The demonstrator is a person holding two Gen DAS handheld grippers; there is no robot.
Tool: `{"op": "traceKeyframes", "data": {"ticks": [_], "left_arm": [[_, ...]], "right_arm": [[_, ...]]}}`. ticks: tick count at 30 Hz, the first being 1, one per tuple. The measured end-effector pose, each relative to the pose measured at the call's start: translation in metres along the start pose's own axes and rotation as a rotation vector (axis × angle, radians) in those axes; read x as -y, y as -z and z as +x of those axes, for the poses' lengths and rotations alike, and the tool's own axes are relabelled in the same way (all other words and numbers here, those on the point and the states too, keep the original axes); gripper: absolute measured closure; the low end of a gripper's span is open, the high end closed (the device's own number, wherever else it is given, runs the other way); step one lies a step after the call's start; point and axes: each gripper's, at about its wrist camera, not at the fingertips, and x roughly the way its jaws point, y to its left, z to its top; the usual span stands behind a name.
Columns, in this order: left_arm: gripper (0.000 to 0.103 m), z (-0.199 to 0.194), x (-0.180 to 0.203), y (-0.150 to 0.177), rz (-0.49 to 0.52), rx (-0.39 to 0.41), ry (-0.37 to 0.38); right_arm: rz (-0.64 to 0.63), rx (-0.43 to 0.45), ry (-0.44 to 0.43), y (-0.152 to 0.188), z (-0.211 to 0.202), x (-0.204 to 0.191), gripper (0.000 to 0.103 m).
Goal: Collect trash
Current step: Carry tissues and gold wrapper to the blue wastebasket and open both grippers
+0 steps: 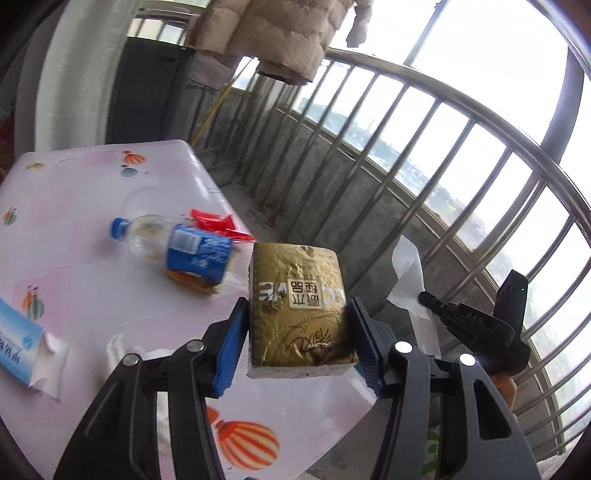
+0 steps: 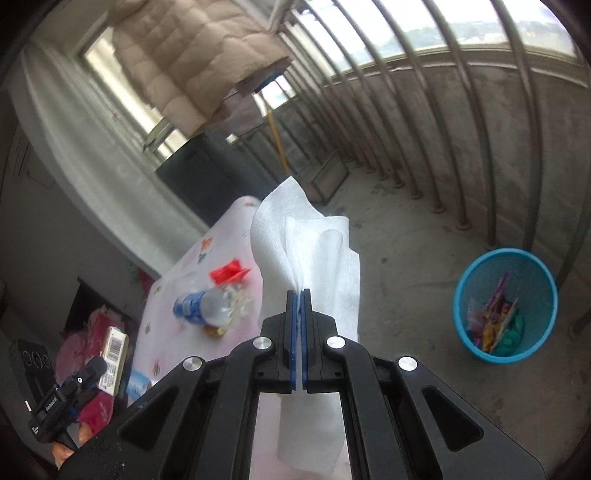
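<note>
The left gripper (image 1: 297,325) is clamping a crumpled gold tissue pack (image 1: 299,310); the right gripper (image 2: 299,295) is pinching a white, limp tissue (image 2: 314,243).

bottle (image 1: 173,251) on table (image 1: 74,206); bin (image 2: 506,306) on floor.

blue tissue box (image 1: 18,339) cut off at left edge, bottle (image 1: 177,251) label motion-blurred, basket (image 2: 506,306) contents indistinct

A home balcony: metal railing (image 1: 424,155) along a concrete floor (image 2: 406,236), a padded coat (image 1: 266,29) hanging overhead, beyond the tongs (image 1: 295,328).
</note>
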Motion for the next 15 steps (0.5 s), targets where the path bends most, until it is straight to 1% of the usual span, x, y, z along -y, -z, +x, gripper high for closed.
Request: {"op": "traceKeyframes", "data": {"ticks": [3,5,8,11,15], "left_arm": [[0.050,0.056,0.038,-0.016,0.055,-0.100,0.091],[0.050,0.098,0.066,-0.021,0.095,-0.173,0.129],[0.050,0.160,0.103,-0.023,0.137,-0.283,0.164],[0.050,0.220,0.138,-0.017,0.173,-0.386,0.193],[0.050,0.295,0.177,0.003,0.213,-0.511,0.216]], "right_arm": [[0.134,0.028,0.065,-0.005,0.001,0.047,0.103],[0.218,0.038,0.113,-0.003,0.005,0.076,0.103],[0.336,0.038,0.176,0.004,0.017,0.117,0.103],[0.434,0.027,0.242,0.011,0.027,0.161,0.103],[0.530,0.012,0.299,0.017,0.045,0.207,0.103]]}}
